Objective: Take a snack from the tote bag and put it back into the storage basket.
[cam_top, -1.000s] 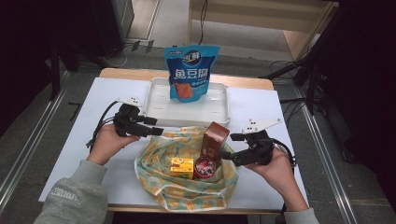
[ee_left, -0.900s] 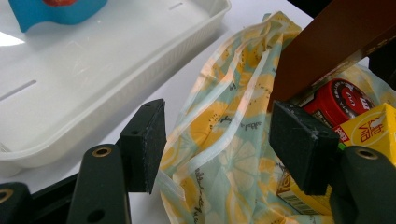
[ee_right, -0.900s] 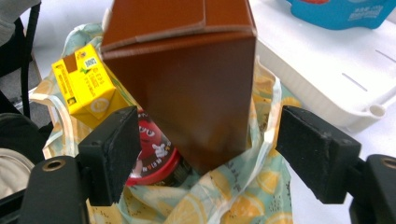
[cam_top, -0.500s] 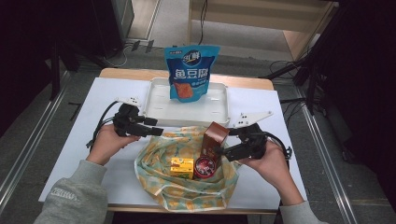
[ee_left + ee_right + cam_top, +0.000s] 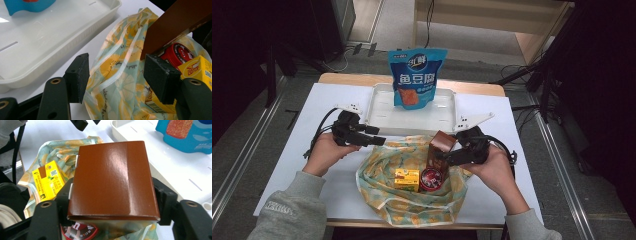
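A brown box stands upright in a yellow-and-green cloth bag at the table's front. My right gripper has just been closing, and its pads now press the box's two sides. Beside the box in the bag lie a yellow carton and a round red tin. My left gripper hovers open at the bag's upper left edge. In the left gripper view the bag's fabric lies below its spread jaws, apart from the pads.
A white tray sits behind the bag, with a blue snack pouch standing upright in it. A white sheet covers the table. Dark floor and cables surround the table on all sides.
My right gripper has moved left up to the brown box and closed its jaws around it. The left hand has stayed where it was.
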A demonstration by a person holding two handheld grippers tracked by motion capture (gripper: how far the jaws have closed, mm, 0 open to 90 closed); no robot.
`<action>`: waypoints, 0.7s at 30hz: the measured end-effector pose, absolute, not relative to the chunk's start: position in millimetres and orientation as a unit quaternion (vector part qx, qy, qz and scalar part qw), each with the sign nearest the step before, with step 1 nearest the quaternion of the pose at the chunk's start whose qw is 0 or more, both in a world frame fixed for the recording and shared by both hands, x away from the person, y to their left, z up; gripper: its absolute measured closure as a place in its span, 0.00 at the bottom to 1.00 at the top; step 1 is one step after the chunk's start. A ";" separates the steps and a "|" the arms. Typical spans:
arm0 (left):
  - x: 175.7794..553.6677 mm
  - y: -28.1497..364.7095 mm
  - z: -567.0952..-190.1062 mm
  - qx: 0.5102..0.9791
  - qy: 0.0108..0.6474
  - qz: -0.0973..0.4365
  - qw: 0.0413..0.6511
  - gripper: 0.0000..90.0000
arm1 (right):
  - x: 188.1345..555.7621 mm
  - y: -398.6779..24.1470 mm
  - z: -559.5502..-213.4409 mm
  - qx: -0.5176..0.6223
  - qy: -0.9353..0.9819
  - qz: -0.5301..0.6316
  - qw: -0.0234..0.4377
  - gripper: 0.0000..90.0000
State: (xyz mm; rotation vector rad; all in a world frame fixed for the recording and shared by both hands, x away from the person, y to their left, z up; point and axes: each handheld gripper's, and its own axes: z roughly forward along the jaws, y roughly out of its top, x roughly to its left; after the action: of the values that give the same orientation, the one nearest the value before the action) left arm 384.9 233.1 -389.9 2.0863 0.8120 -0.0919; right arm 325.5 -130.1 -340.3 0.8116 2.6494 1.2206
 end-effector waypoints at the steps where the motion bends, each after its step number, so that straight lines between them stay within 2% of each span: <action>1: 385.1 233.4 -390.0 0.838 0.326 -0.038 0.436 0.42 | 325.8 -129.9 -340.2 0.266 0.874 0.402 0.061 0.42; 6: 384.8 233.7 -389.7 0.838 0.325 -0.039 0.436 0.42 | 325.6 -131.2 -337.6 0.264 0.873 0.403 0.074 0.46; 21: 385.1 235.6 -388.4 0.835 0.320 -0.047 0.446 0.42 | 328.8 -135.0 -321.1 0.266 0.870 0.410 0.071 0.47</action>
State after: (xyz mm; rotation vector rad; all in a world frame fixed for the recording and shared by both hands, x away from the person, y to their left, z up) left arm 385.1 235.6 -388.4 2.0677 0.7936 -0.1176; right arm 328.8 -135.0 -321.1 0.7991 2.6140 1.2328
